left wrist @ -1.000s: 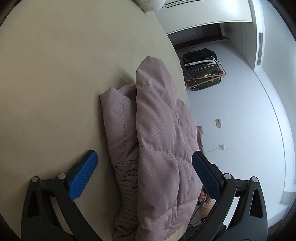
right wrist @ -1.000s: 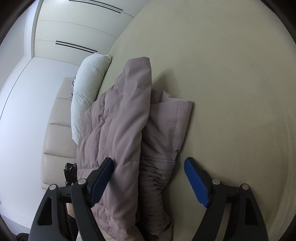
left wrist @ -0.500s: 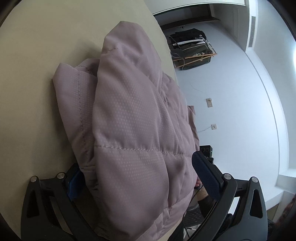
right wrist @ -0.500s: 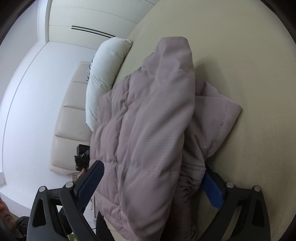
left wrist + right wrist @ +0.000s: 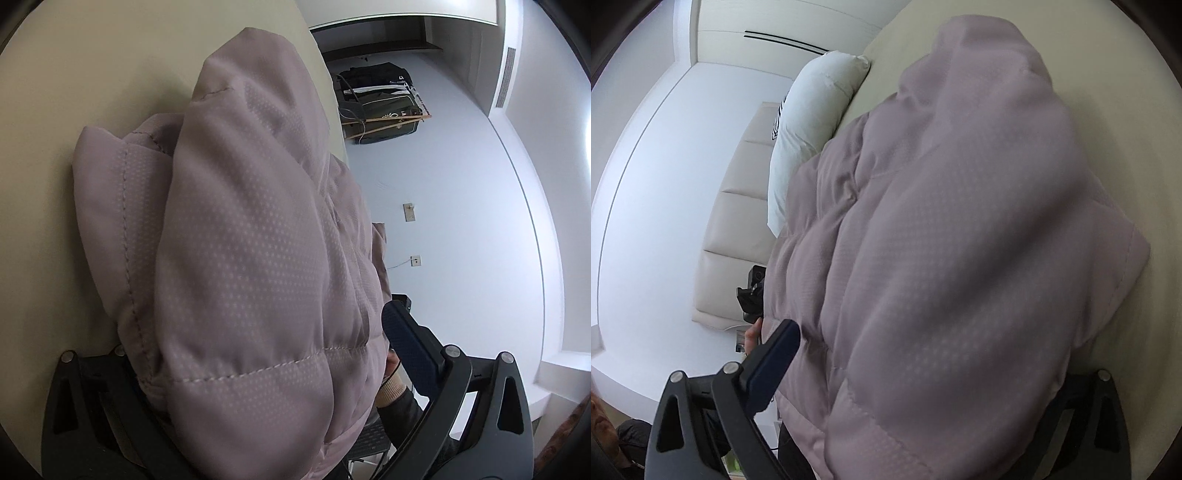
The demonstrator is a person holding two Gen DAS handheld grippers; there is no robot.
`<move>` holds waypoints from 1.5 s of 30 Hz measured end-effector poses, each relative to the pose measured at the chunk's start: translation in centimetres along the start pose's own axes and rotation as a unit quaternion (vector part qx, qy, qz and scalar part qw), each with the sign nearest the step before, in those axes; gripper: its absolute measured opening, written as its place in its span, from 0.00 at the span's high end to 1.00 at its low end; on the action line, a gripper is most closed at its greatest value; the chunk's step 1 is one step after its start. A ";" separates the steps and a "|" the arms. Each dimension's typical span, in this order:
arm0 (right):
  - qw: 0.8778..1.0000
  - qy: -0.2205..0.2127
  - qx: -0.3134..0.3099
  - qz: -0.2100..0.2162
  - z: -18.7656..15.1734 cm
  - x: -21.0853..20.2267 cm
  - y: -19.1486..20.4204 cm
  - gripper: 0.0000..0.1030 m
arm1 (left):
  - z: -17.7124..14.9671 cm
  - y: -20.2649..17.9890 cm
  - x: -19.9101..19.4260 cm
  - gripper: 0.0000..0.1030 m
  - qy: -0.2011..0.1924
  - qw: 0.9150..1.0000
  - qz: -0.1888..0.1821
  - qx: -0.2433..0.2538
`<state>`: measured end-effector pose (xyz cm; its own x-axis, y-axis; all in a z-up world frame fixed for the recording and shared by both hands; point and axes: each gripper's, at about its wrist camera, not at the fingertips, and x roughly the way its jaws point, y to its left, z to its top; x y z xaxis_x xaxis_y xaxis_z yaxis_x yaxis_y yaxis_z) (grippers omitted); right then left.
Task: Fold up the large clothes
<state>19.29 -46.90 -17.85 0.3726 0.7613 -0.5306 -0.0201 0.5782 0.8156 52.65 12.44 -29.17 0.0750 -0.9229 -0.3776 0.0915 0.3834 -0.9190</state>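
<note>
Nearest the cameras, both tools have closed in on the folded mauve puffer jacket (image 5: 251, 280) since a second ago: then the bundle lay ahead of the fingertips, now it fills both views and bulges between the fingers. The left hand-held gripper (image 5: 258, 354) stands spread wide around the near end of the bundle; its right blue pad is clear of the fabric, its left one is buried under the jacket, so contact there cannot be told. The right hand-held gripper (image 5: 923, 369) straddles the same end from the other side, its jaws closing a little after a brief widening; the left pad shows just beside the quilting, the right is hidden beneath it.

This likely means the fold itself is done and the person is moving to scoop or squeeze the bundle, perhaps to lift or tidy it.

The jacket rests on the beige bed (image 5: 92, 74), near its edge. Farther off lie a white pillow (image 5: 812, 122) and a padded headboard (image 5: 738, 221); across the room stands a dark bag on a rack (image 5: 380, 103).
</note>
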 end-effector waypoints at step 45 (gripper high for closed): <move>0.975 -0.146 0.064 -0.157 -21.7 -11.4 5.9 0.31 | -19.9 6.7 -17.4 0.32 -0.129 0.983 0.121 -0.040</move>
<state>-5.22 -45.83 -11.97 0.5893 0.4259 -0.6865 0.2469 0.7142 0.6550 32.18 30.40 -31.00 0.3352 -0.7616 -0.5546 -0.0386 0.5770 -0.8158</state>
